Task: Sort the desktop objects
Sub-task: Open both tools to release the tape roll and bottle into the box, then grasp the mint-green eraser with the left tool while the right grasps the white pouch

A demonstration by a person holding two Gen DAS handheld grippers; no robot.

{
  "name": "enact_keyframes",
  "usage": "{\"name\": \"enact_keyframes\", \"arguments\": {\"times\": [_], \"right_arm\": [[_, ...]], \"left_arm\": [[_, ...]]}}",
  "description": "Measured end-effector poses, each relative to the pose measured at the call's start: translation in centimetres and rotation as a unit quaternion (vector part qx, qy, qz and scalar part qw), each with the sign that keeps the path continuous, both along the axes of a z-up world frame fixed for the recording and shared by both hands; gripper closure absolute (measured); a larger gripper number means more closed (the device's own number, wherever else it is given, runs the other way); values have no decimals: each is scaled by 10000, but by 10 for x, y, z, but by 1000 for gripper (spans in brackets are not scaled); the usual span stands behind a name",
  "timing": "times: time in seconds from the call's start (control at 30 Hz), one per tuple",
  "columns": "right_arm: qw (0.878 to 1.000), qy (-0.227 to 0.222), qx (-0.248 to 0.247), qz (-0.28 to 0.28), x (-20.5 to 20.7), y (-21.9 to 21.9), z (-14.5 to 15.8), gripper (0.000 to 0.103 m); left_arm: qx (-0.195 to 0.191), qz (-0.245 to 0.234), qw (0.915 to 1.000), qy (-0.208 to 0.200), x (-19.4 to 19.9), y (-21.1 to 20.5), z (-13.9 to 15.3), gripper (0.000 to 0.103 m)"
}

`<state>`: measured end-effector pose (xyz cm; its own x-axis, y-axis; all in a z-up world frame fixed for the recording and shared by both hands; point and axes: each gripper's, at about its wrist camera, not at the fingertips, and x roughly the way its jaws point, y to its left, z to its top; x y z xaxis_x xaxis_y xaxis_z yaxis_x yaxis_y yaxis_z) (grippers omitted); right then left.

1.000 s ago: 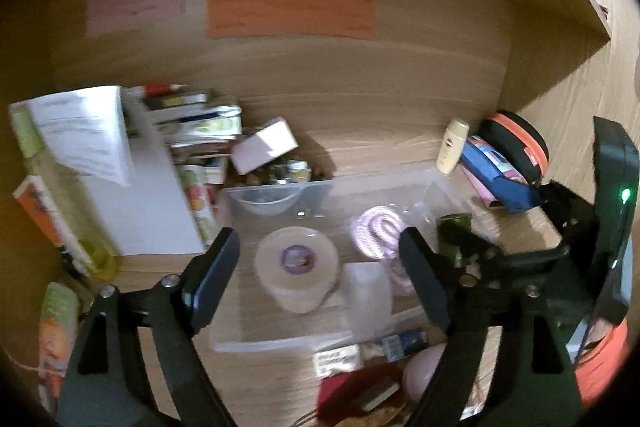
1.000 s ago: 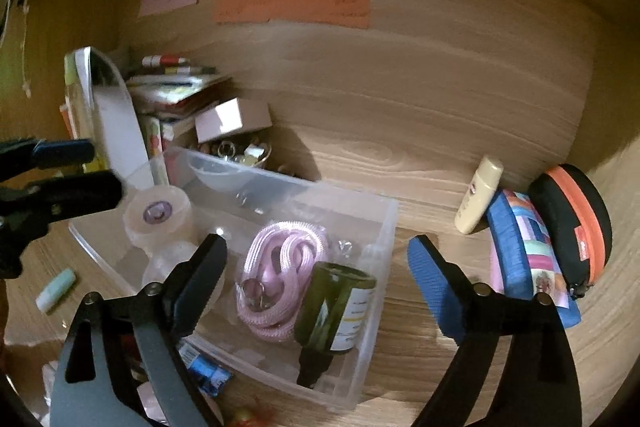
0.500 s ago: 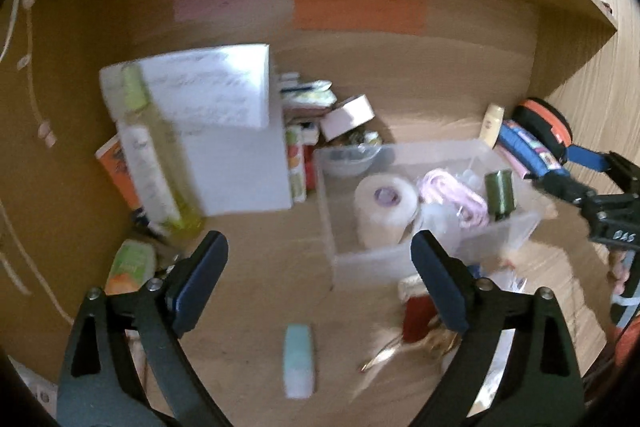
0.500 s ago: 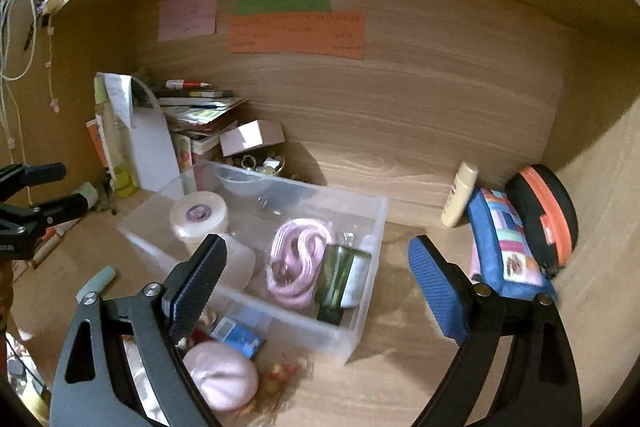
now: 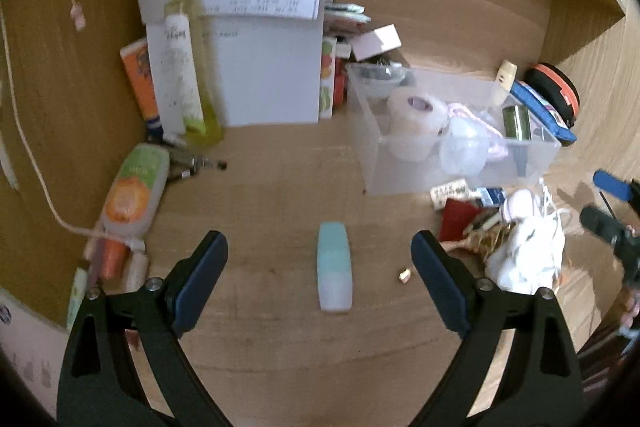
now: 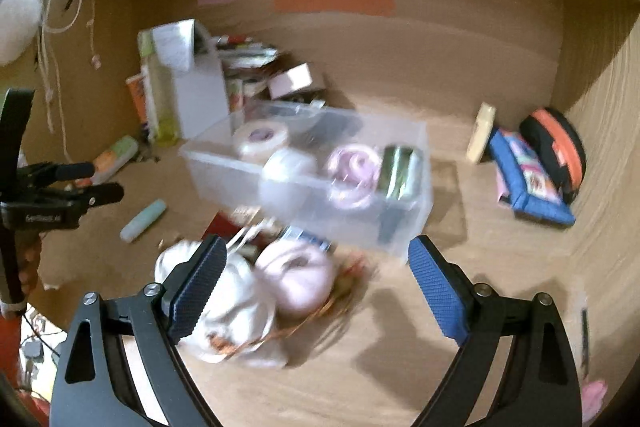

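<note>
Grippers pulled back from the clear plastic bin, both spread and empty.
Left wrist view: left gripper [image 5: 319, 259] now frames the pale teal oblong case [image 5: 334, 267] at lower centre, bin [image 5: 404, 167] shifted to the right; bare wood surrounds the case, so approach looks free.
Right wrist view: right gripper [image 6: 313, 281] hangs apart over a pink round pouch [image 6: 298, 279] and white crumpled bag [image 6: 224, 303]; clutter crowds the left, open desk lies lower right.

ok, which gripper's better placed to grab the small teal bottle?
Left, likely. The left gripper is open with the teal bottle lying centred between its fingers; the right gripper faces the pile beside the clear bin.
</note>
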<state>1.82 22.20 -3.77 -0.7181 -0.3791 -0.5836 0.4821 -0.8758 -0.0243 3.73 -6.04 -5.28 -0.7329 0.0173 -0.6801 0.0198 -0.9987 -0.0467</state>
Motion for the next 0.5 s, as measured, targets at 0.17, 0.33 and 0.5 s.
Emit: {"name": "enact_keyframes", "arguments": {"times": [0.17, 0.33, 0.5], "right_arm": [[9995, -263, -53, 165, 20, -14, -18, 12], [9981, -505, 19, 359, 23, -33, -33, 12], [9941, -972, -38, 482, 13, -46, -50, 12]], "left_arm": [[99, -61, 9998, -155, 7, -2, -15, 9], [142, -117, 9993, -336, 12, -2, -30, 9], [119, -139, 9991, -372, 15, -5, -35, 9]]}}
